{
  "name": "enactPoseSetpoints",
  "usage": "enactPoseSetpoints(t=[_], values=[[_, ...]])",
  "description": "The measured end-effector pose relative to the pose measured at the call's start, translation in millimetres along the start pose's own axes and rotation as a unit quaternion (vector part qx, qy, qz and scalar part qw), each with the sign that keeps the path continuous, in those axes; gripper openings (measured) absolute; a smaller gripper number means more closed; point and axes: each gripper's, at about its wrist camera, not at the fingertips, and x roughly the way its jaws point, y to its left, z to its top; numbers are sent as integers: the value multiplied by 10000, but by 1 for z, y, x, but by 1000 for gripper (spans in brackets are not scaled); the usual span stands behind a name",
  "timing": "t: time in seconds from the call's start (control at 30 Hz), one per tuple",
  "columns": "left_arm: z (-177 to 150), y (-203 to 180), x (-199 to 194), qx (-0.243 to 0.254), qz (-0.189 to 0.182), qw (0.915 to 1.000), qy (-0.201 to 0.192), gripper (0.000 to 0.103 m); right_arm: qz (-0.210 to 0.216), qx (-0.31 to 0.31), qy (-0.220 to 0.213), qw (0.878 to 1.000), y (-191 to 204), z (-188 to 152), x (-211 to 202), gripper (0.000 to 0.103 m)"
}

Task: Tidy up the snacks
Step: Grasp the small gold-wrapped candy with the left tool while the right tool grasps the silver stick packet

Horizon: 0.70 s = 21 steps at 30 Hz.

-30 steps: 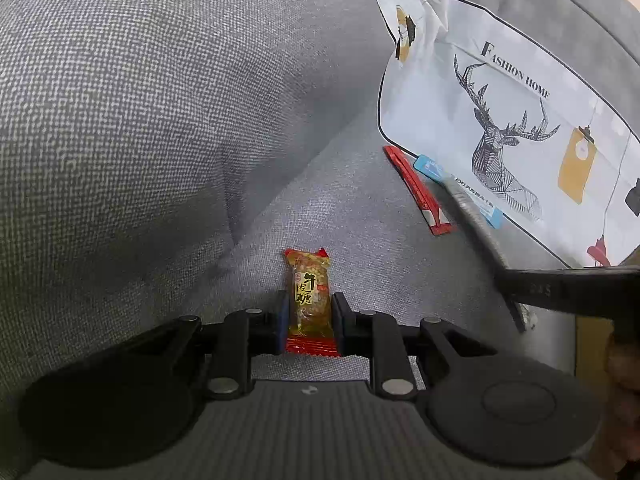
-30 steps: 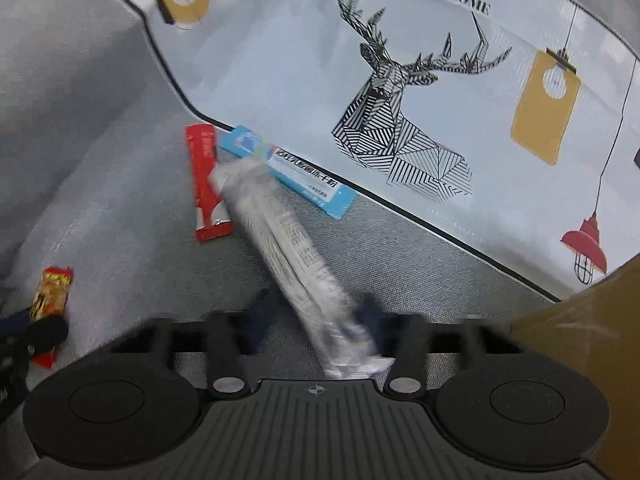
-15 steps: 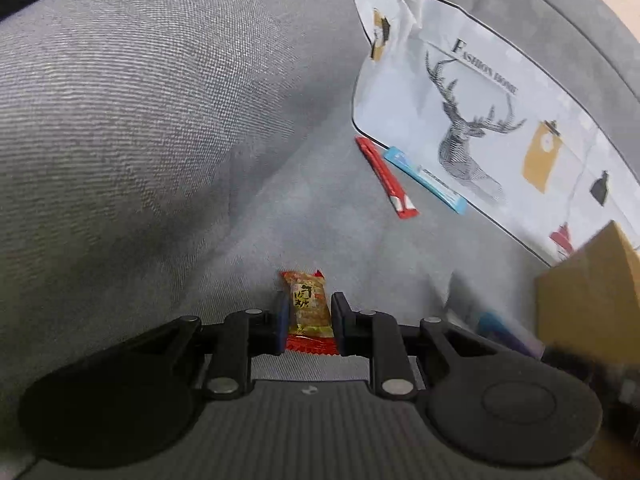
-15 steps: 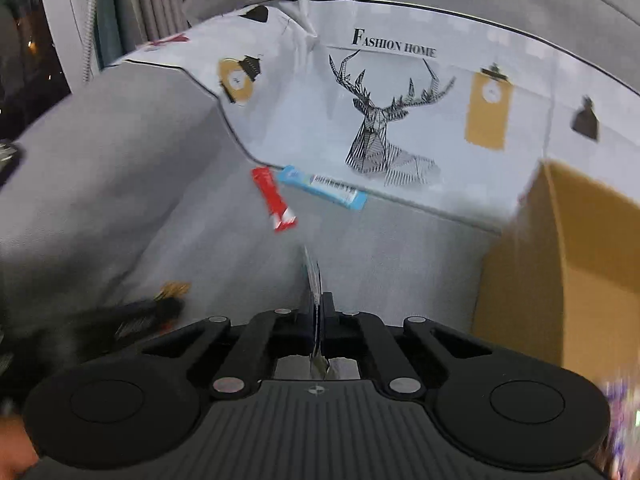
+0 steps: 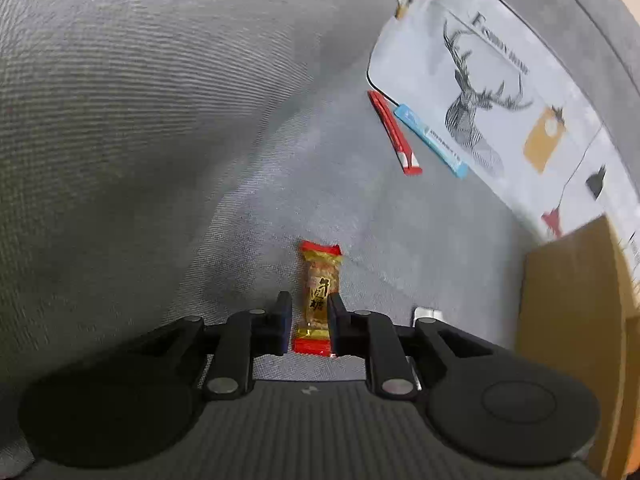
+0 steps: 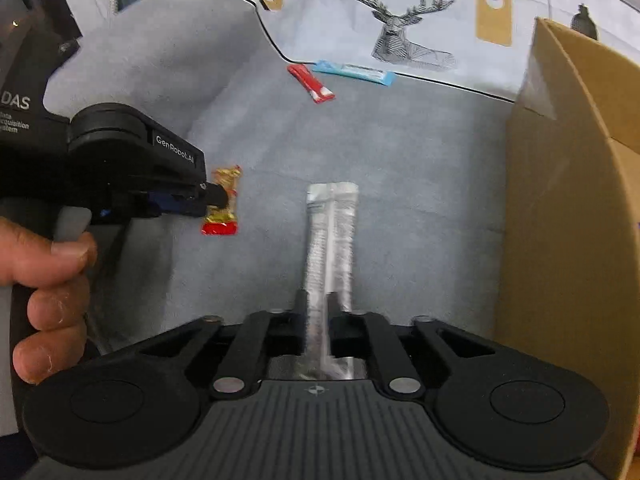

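Grey sofa (image 5: 168, 128) fabric lay under both your grippers: the left gripper (image 5: 309, 322) was clenched on a gold candy (image 5: 318, 298), held above the seat. Your right gripper (image 6: 318, 312) gripped a silver sachet (image 6: 330, 236) beside the box (image 6: 568, 220), while red (image 6: 311, 83) and blue (image 6: 354, 72) sticks lay by the pillow (image 6: 400, 8).

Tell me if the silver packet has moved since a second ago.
Yes. The silver packet, clamped in the right gripper, has come away from the red stick and blue stick, toward the box.
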Motion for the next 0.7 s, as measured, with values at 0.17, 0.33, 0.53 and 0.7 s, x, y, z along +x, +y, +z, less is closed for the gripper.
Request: enactPoseSetpoints(t=[0.17,0.33,0.53,0.7], values=[[0,-11,-1,359,176,9991,-109,30,-59,30,-10,10000,-3,3,10,47],[-4,-29,8,751,473,9960,-128,41,-110,-109,181,9997,-1,4,27,47],[-10,-45,18,1164,750,9901,-207,41,-366,-673,152,9969,11,0,32,36],[-10,-47,20,1176,800,9895,-248,38,-345,-692,80,9970,12,-2,29,27]])
